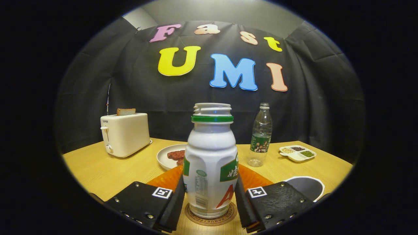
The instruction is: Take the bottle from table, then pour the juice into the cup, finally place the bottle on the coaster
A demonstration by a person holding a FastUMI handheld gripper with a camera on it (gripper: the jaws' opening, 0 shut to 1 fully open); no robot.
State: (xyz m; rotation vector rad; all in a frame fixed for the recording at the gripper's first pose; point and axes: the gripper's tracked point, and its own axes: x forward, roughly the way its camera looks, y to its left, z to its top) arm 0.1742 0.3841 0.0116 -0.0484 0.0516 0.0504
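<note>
A white juice bottle [210,163] with a green neck ring and no cap stands upright on a round brown coaster [210,219]. It sits between the two fingers of my gripper [209,182]. Both pads lie against the bottle's sides at mid height, so the gripper is shut on it. A white cup [307,186] with a grey inside stands just beyond the right finger, partly hidden by it. I cannot see whether there is juice in the cup.
An orange dish [166,179] lies right behind the bottle. Farther back on the wooden table [98,173] are a white plate of meat [169,156], a cream toaster [125,134] holding toast, a clear water bottle [260,135] and a divided dish of beans [297,152].
</note>
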